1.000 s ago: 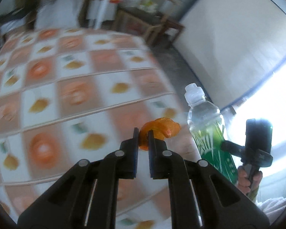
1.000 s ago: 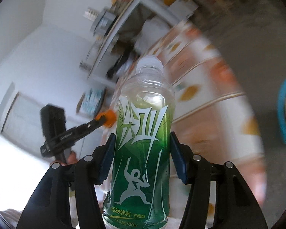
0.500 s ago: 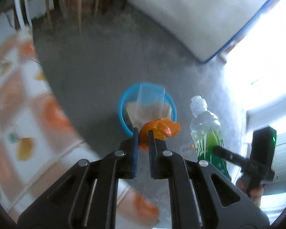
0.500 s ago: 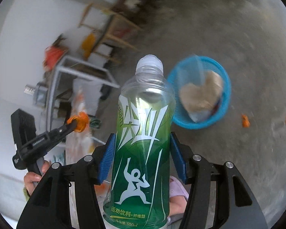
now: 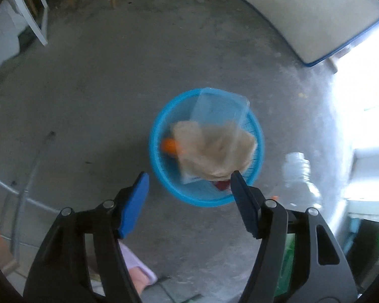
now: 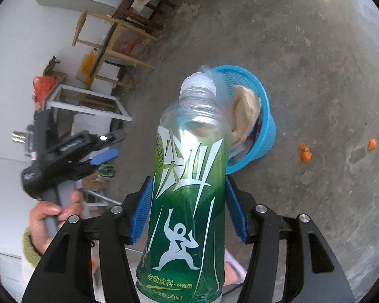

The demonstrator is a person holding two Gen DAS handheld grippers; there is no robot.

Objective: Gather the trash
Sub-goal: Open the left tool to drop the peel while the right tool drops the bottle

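Basket [image 5: 164, 176], blue and round on the concrete floor, sits straight below my left gripper [image 5: 189, 189], whose blue pads stand wide apart with nothing between them. Inside the basket I see a clear bag of brownish stuff [image 5: 214, 151] and, beside it, an orange lump [image 5: 169, 145] that is probably a piece of peel, though it is blurred. So that bit of trash looks done.

From the right wrist, my right gripper [image 6: 187, 212] grips a green drink bottle [image 6: 187, 202] by its middle, cap pointing toward the basket [image 6: 265, 131], which lies just beyond the cap. The bottle is not yet in. A few orange scraps [image 6: 304, 152] lie on the floor well to the side of the basket, and these, I judge, are left to gather too.
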